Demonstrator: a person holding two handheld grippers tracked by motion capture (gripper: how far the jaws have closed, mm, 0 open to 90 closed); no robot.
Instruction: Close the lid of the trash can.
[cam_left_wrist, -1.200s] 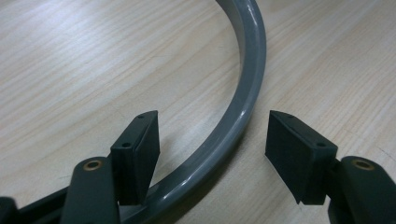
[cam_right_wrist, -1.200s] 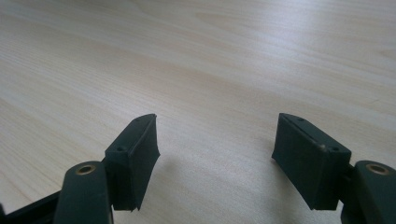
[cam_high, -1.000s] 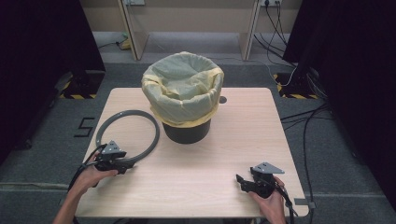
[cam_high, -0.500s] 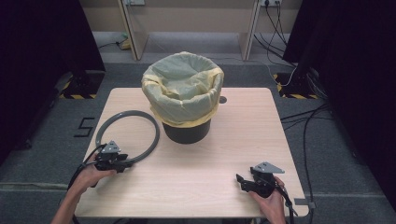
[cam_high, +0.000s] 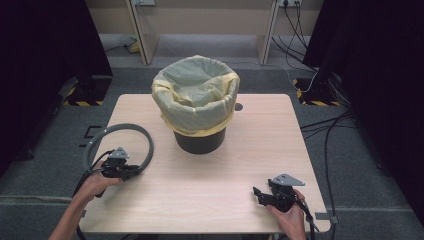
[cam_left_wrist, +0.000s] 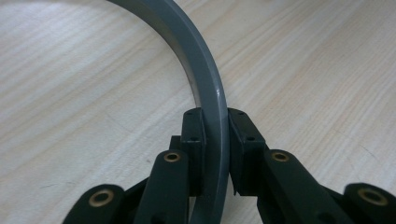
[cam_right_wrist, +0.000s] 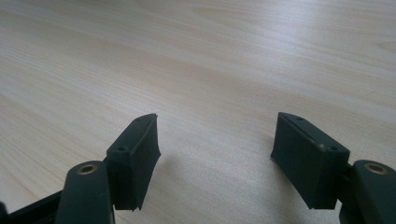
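Jaws of the left gripper (cam_left_wrist: 215, 154), just closing, clamp the grey ring (cam_left_wrist: 205, 74) near-left on the table (cam_high: 280, 145); right gripper (cam_right_wrist: 215, 158) gapes empty.

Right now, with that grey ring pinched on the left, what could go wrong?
The left gripper has just been closing on the grey ring and grips only a narrow stretch of rim, so the ring could swing or slip when lifted. Swung toward the lined bin, it might snag the yellow bag. The right gripper rests open, giving no support.
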